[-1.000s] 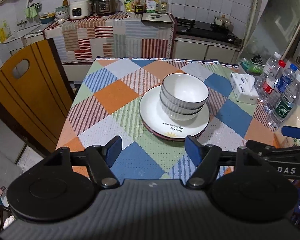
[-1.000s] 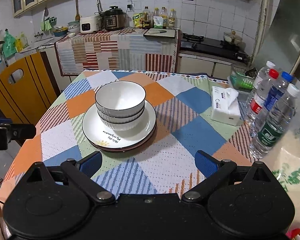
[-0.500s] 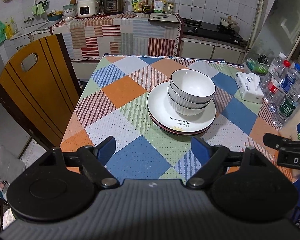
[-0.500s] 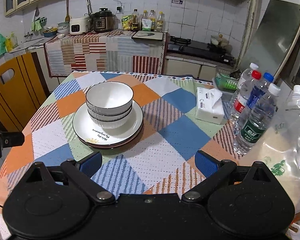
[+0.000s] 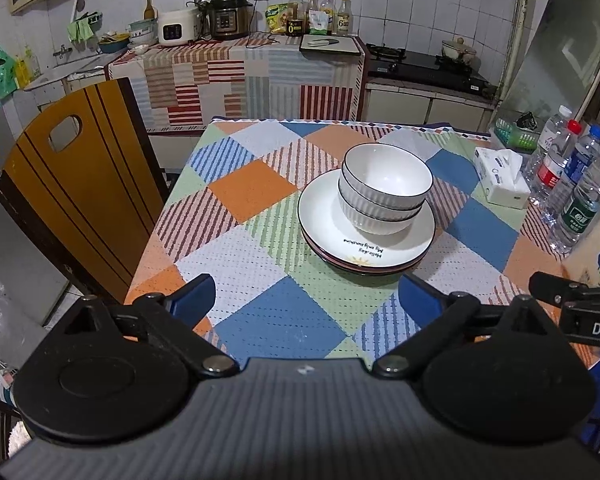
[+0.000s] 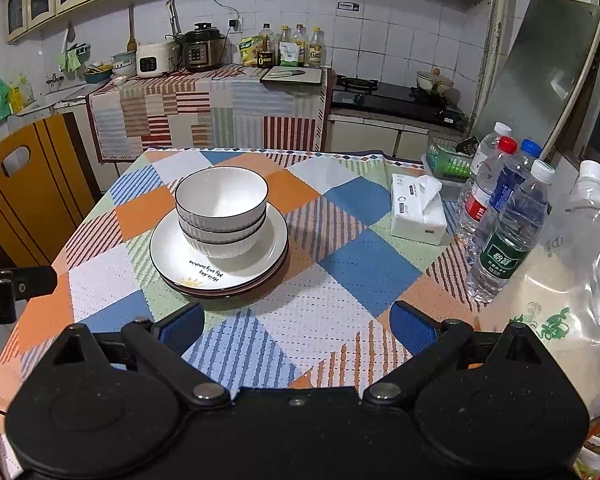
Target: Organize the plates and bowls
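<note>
The bowls (image 5: 384, 188) sit nested, one inside another, on the stacked plates (image 5: 366, 246) near the middle of the table (image 5: 256, 264), so the crockery takes one compact spot; by the look of it the organizing is done or nearly so. The left gripper (image 5: 304, 298) hangs over the near edge, level, aimed at the stack, jaws spread wide and holding nothing. The right gripper (image 6: 296, 326) hovers alongside, also pointed across the table, jaws released and empty, well short of the plates
</note>
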Available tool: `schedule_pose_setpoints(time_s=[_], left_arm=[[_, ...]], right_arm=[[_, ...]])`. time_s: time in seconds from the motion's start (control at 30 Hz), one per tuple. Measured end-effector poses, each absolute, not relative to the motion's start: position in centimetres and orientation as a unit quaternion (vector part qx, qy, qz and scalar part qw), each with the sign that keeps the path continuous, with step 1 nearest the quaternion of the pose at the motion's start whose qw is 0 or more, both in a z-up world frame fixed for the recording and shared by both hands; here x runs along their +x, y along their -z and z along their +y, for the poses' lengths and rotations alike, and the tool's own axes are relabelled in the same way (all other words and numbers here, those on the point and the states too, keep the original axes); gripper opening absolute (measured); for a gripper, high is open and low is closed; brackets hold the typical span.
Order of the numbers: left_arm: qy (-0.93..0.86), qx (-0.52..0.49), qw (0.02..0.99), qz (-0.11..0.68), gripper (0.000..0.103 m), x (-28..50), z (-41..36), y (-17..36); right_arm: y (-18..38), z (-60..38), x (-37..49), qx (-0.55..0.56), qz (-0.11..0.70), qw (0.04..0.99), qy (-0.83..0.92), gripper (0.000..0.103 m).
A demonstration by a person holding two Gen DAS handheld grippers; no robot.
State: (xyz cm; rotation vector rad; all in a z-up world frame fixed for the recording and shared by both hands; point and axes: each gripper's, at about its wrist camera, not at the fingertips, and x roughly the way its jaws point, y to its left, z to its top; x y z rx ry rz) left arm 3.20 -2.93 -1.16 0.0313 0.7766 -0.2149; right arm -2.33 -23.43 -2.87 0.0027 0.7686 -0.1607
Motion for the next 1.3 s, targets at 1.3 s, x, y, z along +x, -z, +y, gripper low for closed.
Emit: schedule_pose_setpoints(time_s=[1.3], left_arm=[[0.089,0.038,0.929,0.357,0.101,2.0,-3.5,1.2]], right_arm=[[3.7,-23.2,-2.4,-0.005,0.386,0.919,0.080,0.101]])
